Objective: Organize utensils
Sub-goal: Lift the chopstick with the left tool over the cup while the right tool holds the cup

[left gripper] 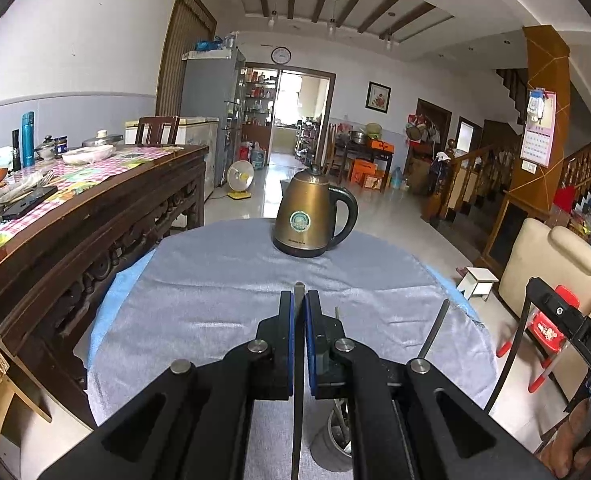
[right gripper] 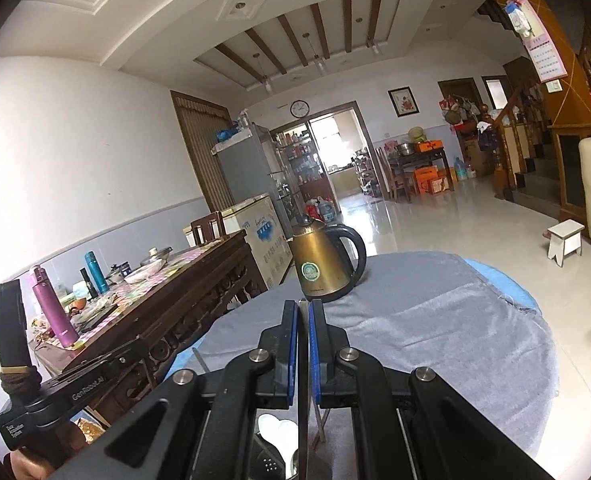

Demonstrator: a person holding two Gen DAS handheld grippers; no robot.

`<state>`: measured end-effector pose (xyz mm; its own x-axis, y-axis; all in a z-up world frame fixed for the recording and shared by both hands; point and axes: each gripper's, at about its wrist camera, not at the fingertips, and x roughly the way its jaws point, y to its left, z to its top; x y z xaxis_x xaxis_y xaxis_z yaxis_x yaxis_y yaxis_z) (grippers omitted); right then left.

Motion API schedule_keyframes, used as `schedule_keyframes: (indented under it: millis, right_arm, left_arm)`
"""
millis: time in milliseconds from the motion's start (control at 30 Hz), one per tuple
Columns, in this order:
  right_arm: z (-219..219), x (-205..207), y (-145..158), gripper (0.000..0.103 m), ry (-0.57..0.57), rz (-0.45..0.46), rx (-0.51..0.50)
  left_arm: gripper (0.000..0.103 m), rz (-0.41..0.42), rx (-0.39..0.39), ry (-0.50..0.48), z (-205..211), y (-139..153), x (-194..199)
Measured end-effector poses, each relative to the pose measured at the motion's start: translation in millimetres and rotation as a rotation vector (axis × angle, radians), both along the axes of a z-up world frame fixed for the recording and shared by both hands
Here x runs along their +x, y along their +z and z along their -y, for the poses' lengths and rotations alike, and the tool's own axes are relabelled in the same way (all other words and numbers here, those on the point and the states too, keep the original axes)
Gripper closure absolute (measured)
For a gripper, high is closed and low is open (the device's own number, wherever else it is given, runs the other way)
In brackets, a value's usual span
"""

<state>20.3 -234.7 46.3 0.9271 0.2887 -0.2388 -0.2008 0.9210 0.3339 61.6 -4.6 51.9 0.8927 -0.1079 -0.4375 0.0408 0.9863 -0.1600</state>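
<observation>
My left gripper [left gripper: 299,300] is shut on a thin flat metal utensil handle [left gripper: 298,291] that stands upright between the blue pads. Below it a metal utensil cup [left gripper: 329,446] holds other utensils on the grey cloth. A second thin handle [left gripper: 435,332] leans up at the right. My right gripper [right gripper: 303,308] is shut on another flat metal utensil handle [right gripper: 303,360]. Under it I see a white spoon [right gripper: 273,430] and dark utensil tops. The left gripper's body [right gripper: 55,400] shows at the lower left of the right wrist view.
A brass electric kettle [left gripper: 315,216] stands at the far side of the round table with its grey cloth [left gripper: 215,280]. A dark wooden sideboard [left gripper: 95,240] with bottles and dishes runs along the left. A cream sofa [left gripper: 555,272] and a small white stool [left gripper: 477,282] are right.
</observation>
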Motion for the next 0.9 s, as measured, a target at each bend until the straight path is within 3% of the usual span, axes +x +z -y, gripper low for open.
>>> schedule_keyframes:
  millis: [467, 900]
  right_arm:
    - [0.6, -25.4, 24.6, 0.097, 0.001, 0.109, 0.068]
    - [-7.1, -16.0, 50.0, 0.096, 0.022, 0.199, 0.087]
  left_arm:
    - [0.098, 0.091, -0.083, -0.024, -2.7, 32.3, -23.2]
    - [0.098, 0.185, -0.152, -0.077, -0.4, 64.3, -24.4]
